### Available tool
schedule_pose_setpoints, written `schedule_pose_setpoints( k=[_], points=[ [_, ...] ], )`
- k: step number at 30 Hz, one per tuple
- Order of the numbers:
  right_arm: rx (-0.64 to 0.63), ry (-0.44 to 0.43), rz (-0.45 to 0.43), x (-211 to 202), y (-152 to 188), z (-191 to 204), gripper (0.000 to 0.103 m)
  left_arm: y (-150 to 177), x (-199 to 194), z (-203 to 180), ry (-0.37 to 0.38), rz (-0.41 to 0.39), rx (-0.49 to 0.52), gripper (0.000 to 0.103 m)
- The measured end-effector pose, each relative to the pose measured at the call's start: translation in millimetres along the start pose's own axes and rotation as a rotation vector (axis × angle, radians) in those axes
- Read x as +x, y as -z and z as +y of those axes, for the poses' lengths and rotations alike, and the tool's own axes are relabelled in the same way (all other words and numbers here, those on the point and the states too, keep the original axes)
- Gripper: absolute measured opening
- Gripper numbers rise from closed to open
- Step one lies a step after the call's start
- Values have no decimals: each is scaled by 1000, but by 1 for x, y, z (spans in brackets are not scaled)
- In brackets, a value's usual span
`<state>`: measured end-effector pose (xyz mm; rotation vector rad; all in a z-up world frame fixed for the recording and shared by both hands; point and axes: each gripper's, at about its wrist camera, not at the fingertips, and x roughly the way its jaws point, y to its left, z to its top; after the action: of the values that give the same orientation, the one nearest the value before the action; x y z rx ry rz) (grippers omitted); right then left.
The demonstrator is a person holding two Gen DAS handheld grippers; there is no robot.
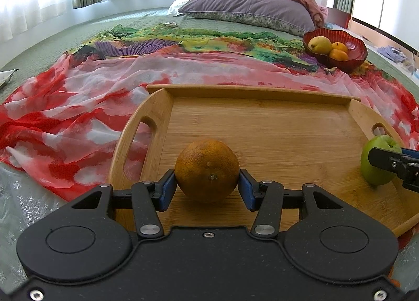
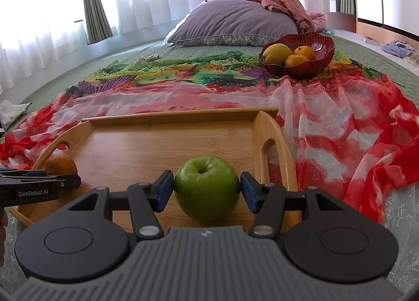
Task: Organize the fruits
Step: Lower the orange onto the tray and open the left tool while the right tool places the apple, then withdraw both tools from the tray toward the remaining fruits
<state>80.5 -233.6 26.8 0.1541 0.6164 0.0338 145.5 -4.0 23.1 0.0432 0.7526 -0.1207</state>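
Observation:
An orange [image 1: 207,170] rests on the wooden tray [image 1: 262,123], and my left gripper [image 1: 207,185] is shut on it, blue pads pressing both sides. On the same tray [image 2: 162,144] stands a green apple [image 2: 207,188], stem end up, with my right gripper [image 2: 207,191] shut on it. From the left wrist view the apple [image 1: 377,162] shows at the right edge with the right gripper's fingers [image 1: 392,162] on it. The orange [image 2: 61,165] appears at the left in the right wrist view, behind the left gripper's fingers [image 2: 52,180].
A red glass bowl [image 2: 322,47] holding a yellow mango [image 2: 276,53] and two small oranges [image 2: 297,60] sits on the bed beyond the tray. A colourful scarf [image 1: 91,96] covers the green bedspread. A purple pillow [image 1: 243,2] and pink blanket lie at the head.

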Motion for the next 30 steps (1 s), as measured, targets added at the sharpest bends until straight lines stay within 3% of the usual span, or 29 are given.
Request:
schedule_pose_setpoints(
  k=[6, 10, 14, 24, 30],
  points=[
    [3, -1, 2, -1, 1, -1, 66, 2, -4, 0, -5, -3, 9, 50],
    [2, -2, 1, -3, 1, -1, 70, 2, -14, -2, -20, -35, 37, 64],
    [-6, -10, -4, -9, 3, -1, 75, 1, -24, -3, -19, -49, 43, 68],
    [-61, -28, -50, -37, 7, 9, 85, 7, -60, -6, 28, -108, 65, 84],
    [-88, -36, -73, -55, 12, 16, 89, 18, -83, -10, 59, -127, 71, 87]
  ],
)
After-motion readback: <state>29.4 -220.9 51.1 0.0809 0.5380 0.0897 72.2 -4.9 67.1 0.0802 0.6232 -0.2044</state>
